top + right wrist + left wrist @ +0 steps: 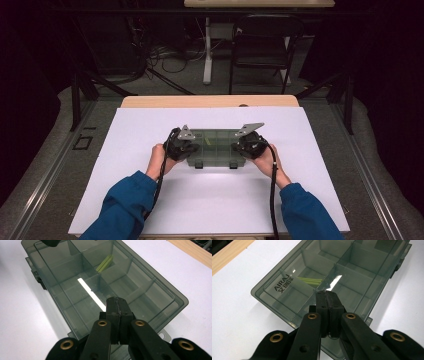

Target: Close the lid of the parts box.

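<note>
Smoky clear compartment box (216,147) lying flat, lid down, near the middle of the white worktop (150,200), its two latches (199,164) on the side facing the person. Inside the box, dividers forming several cells, and a bundle of pale green sticks (310,280) in one cell close to the printed "AIRAJ" mark (281,283). Left gripper (327,295) at the left end of the box, jaws pressed together with nothing between them, tips over the lid, contact with it not clear. Right gripper (117,301) at the right end of the box, jaws likewise pressed together and empty, tips over the lid beside a bright strip of reflected light (91,294). Both blue sleeves (125,202) reaching in toward the box from the near edge of the worktop. Black chair (262,42) on the floor well beyond the box, past the far edge of the worktop.
</note>
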### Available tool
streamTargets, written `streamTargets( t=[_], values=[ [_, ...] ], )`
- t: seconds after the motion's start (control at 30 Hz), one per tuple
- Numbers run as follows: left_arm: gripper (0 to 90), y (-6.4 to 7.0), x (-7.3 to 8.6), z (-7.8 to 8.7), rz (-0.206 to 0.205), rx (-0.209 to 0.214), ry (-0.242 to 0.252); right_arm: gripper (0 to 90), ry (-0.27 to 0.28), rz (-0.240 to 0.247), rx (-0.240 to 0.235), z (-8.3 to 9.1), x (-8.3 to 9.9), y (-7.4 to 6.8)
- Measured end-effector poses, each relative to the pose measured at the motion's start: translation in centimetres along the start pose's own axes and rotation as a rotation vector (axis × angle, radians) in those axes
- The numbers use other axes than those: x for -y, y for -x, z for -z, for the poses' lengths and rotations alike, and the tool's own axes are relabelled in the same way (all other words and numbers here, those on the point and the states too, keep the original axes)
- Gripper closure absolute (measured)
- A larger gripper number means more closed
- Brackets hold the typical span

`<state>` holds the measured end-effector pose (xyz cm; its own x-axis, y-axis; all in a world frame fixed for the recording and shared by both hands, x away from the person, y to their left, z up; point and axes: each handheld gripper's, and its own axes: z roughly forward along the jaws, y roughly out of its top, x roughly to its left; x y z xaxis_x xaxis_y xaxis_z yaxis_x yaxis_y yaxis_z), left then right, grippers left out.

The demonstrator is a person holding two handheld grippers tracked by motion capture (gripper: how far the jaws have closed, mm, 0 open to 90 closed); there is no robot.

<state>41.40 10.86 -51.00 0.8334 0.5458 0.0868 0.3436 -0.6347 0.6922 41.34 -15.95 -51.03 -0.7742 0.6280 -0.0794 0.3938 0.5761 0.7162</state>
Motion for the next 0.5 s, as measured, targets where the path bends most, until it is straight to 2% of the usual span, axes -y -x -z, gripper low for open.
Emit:
streamTargets(
  t=[0.07,0.1,0.13,0.4,0.47,0.5],
  values=[
    [89.5,0.06,-0.03,0.0,-0.006,-0.004,-0.004,89.8,-0.009,-0.001,-0.001,0.05,-0.03,0.0],
    [89.6,0.06,-0.04,0.02,-0.012,-0.006,-0.008,89.8,0.017,-0.004,0.002,-0.12,0.05,-0.03],
    [89.6,0.07,-0.04,0.02,-0.012,-0.006,-0.007,89.9,-0.003,-0.002,0.0,0.0,-0.01,0.01],
    [90.0,0.04,0.07,-0.03,0.008,-0.001,0.001,90.0,0.0,-0.014,-0.008,-0.09,0.02,0.11],
    [90.0,0.14,0.16,-0.3,0.002,0.003,-0.026,90.0,-0.002,-0.019,-0.007,-0.16,0.03,0.1],
    [90.0,0.22,0.33,-0.35,0.006,0.001,-0.009,90.0,-0.034,-0.009,-0.006,-0.34,0.08,0.01]
  ],
)
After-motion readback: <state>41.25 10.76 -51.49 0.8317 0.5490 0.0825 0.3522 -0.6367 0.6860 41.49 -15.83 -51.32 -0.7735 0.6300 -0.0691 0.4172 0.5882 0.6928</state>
